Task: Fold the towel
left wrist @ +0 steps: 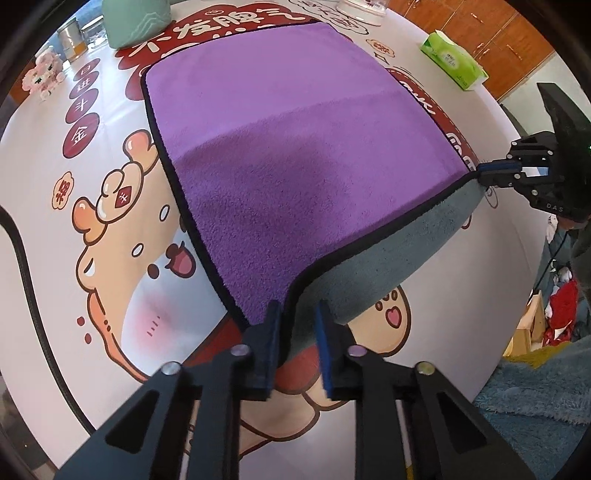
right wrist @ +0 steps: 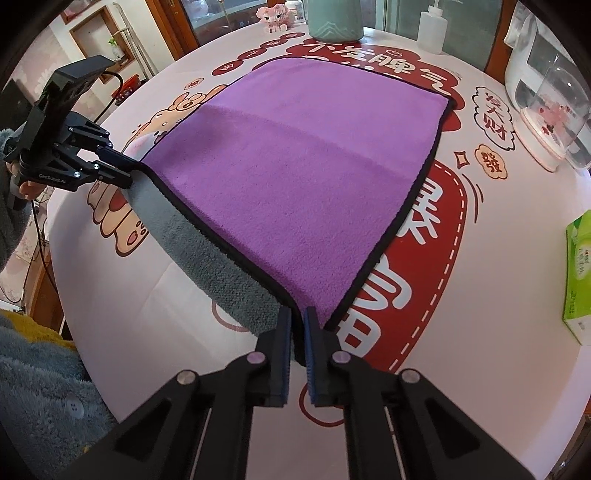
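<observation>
A purple towel [left wrist: 288, 155] with a black hem and a grey underside lies spread on the printed tablecloth; it also shows in the right wrist view [right wrist: 295, 162]. Its near edge is lifted off the table, so the grey underside [left wrist: 399, 254] shows. My left gripper [left wrist: 297, 314] is shut on the near left corner of the towel. My right gripper [right wrist: 297, 317] is shut on the near right corner. Each gripper shows in the other's view, the right one [left wrist: 484, 173] and the left one [right wrist: 135, 168], both pinching the hem.
A green tissue box [left wrist: 452, 61] sits at the table's right side. A teal jar [right wrist: 334, 18], a white squeeze bottle [right wrist: 432, 26], a pink toy [right wrist: 275, 16] and a clear-domed appliance [right wrist: 546, 99] stand along the far edge. A metal tin [left wrist: 72, 38] is far left.
</observation>
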`<action>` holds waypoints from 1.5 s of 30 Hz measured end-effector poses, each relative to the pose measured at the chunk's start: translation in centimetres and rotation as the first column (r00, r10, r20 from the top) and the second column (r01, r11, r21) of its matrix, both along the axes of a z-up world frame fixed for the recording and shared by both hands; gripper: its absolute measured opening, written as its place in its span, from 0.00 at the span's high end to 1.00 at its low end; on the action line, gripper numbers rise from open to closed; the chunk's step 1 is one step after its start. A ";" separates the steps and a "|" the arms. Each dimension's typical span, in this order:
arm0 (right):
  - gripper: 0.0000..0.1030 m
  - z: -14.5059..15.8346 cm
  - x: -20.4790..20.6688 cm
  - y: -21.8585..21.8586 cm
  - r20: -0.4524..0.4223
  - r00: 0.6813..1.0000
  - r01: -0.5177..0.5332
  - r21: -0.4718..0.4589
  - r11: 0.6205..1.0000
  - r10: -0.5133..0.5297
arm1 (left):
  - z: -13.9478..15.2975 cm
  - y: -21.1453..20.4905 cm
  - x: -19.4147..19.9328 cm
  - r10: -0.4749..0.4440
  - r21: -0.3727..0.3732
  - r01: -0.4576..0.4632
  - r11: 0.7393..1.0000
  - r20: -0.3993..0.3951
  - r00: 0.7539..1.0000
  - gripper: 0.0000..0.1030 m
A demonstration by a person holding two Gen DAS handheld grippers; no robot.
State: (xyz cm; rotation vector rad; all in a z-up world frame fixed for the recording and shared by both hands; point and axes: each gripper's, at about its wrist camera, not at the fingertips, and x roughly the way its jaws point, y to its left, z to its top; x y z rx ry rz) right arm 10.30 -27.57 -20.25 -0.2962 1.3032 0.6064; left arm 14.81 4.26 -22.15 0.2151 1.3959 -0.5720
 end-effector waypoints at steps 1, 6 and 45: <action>0.94 0.0 -0.1 0.1 0.007 1.000 0.000 -0.005 1.000 0.000 | 0.1 0.0 -0.1 0.004 0.005 -0.004 1.000 0.005 1.000 0.88; 0.95 0.5 -0.6 0.4 0.046 0.999 0.011 -0.026 1.000 -0.009 | 0.7 -0.1 -0.3 0.023 0.038 -0.024 0.999 0.014 1.000 0.95; 0.95 3.0 23.0 3.3 0.439 0.824 0.440 -0.096 0.893 -0.359 | 4.4 -1.4 21.7 0.309 0.167 -0.411 0.896 0.430 0.849 0.95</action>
